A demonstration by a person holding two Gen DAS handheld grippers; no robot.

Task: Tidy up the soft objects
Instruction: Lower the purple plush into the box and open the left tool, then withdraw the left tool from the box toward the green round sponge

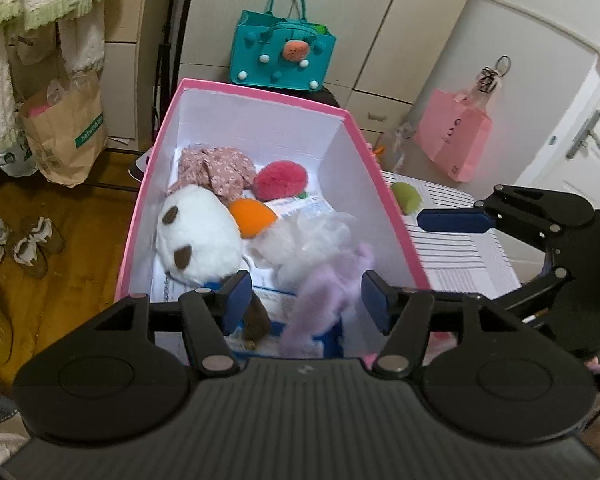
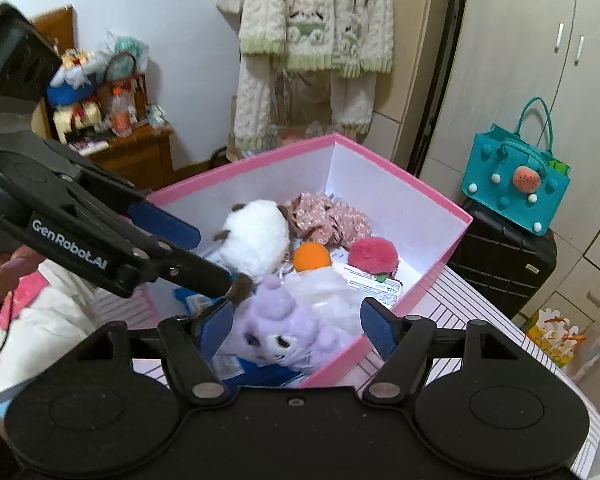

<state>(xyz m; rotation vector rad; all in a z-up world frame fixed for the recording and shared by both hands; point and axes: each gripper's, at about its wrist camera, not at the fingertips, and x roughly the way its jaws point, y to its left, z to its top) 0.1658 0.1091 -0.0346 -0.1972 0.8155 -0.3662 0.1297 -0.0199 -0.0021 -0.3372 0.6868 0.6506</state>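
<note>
Most soft toys, the fluffy lilac plush included, already lie in the pink-rimmed white cardboard box; only the green fuzzy ball waits on the striped counter, and both the left tool and the right tool are released, grasping nothing.

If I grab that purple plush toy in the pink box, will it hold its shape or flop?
The purple plush toy looks fluffy and limp, draped over other items in the pink box, so it will likely sag and dangle from a pinch. It is probably light for its size. The fur should give the pads decent grip, though a shallow pinch may catch only fluff.
</note>
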